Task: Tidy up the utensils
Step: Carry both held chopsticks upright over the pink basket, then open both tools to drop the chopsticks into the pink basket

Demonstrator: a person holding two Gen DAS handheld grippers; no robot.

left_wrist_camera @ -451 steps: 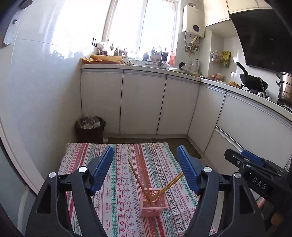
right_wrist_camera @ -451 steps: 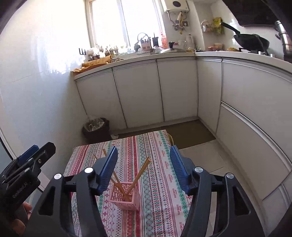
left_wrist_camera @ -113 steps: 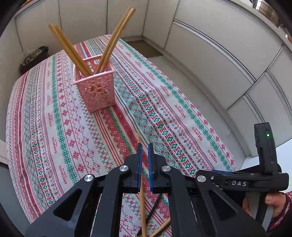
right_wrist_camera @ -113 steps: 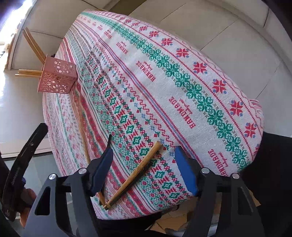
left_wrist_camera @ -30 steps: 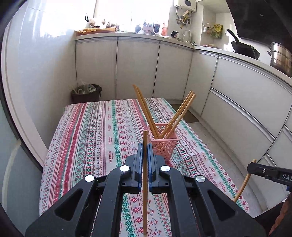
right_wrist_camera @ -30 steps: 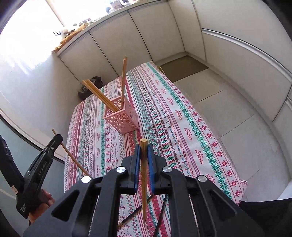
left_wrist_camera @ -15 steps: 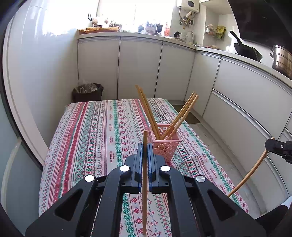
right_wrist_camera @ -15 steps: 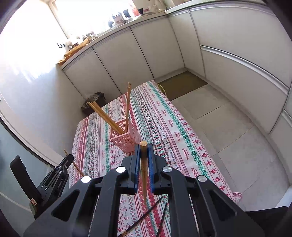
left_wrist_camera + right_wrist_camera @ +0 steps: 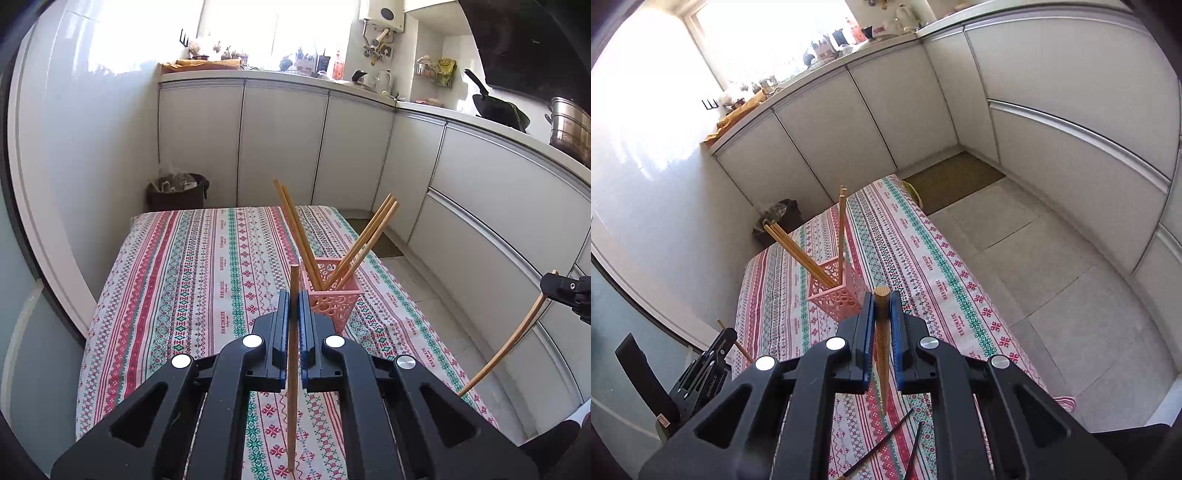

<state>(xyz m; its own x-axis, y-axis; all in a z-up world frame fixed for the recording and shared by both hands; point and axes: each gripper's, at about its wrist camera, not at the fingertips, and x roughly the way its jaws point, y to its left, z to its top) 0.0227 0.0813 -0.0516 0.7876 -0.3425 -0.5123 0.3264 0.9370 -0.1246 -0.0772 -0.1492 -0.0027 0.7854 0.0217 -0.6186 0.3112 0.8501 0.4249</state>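
A pink perforated holder stands on the patterned tablecloth with several wooden chopsticks leaning in it; it also shows in the right wrist view. My left gripper is shut on a wooden chopstick, held upright above the cloth, just near side of the holder. My right gripper is shut on another wooden chopstick, held upright above the table, near and right of the holder. The right gripper with its chopstick shows at the left wrist view's right edge.
Two thin dark sticks lie on the cloth under the right gripper. White kitchen cabinets run behind and to the right. A dark bin stands beyond the table's far left corner. Tiled floor lies to the right.
Both grippers stay shut on their chopsticks. The right gripper has risen and tilted, so its chopstick hangs higher at the right edge of the left wrist view. The left gripper has barely moved.
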